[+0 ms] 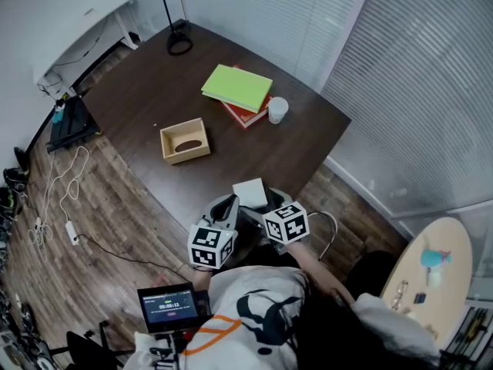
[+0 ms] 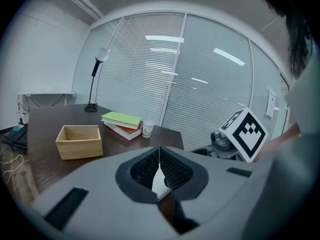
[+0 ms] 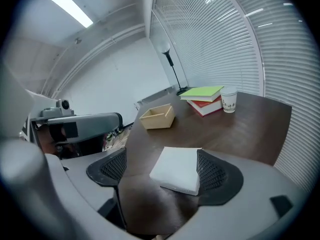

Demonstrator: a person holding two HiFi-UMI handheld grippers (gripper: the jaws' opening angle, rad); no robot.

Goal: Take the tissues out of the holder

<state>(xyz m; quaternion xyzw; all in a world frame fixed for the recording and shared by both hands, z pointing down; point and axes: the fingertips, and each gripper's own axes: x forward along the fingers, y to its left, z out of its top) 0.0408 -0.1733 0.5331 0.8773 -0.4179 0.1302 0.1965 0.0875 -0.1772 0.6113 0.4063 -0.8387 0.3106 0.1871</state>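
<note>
The light wooden holder (image 1: 185,141) stands open-topped on the dark table (image 1: 139,99), with no tissues showing in it. A flat white tissue pack (image 1: 250,193) lies at the table's near corner. It sits between the wide-open jaws of my right gripper (image 3: 165,171), against the right-hand pad (image 3: 217,174) and clear of the left one. My left gripper (image 2: 160,159) is just left of the pack with its fingertips together. A thin white sliver (image 2: 161,181) shows in the gap behind the tips; whether it is pinched I cannot tell.
A green book on a red book (image 1: 239,89) and a white paper cup (image 1: 277,109) stand at the table's far side. A desk lamp base (image 1: 179,43) is at the far corner. Cables (image 1: 62,199) lie on the wooden floor to the left.
</note>
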